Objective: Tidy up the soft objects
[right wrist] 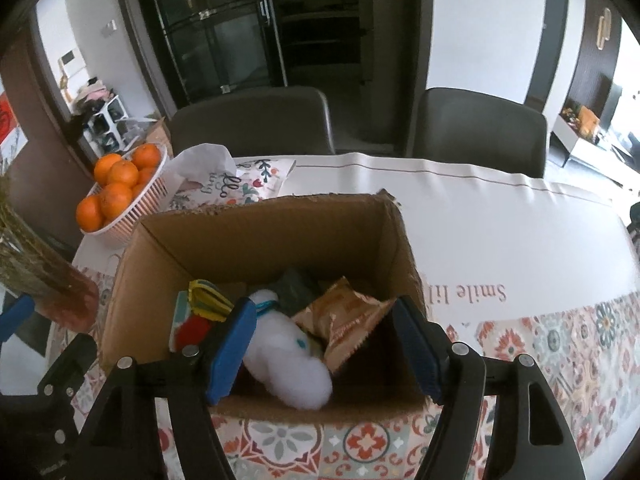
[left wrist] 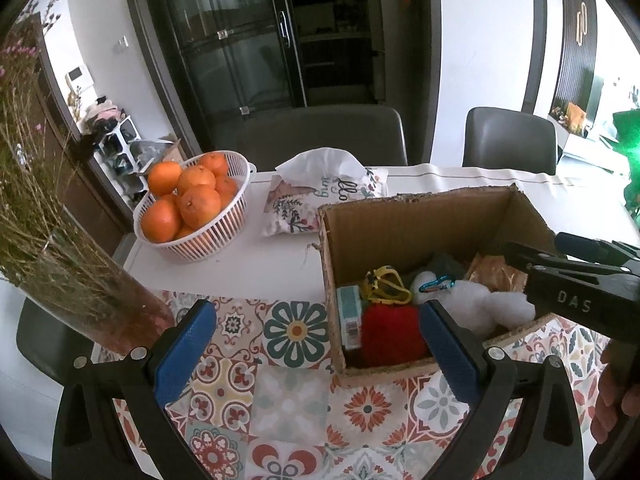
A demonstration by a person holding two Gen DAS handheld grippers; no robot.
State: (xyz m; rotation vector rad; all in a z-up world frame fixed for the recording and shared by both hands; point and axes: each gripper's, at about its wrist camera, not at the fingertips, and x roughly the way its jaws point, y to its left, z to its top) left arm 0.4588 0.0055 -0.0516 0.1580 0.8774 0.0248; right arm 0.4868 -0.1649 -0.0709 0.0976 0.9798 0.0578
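Right tongs (right wrist: 324,350) hang spread over the cardboard box (right wrist: 260,236), straddling the white plush (right wrist: 288,360) without pinching it — left tongs (left wrist: 316,356) spread, empty, waiting beside

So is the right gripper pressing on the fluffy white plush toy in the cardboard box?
Cannot tell. In the right wrist view the right gripper stands open with the white plush toy beside its left pad, but that pad hides whether they meet.

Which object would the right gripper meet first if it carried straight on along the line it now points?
Most likely the white plush toy lying inside the brown cardboard box: it sits between the open right gripper fingers, nearest the camera. Depth is unclear, so the crinkly brown snack packet beside it might be touched too.
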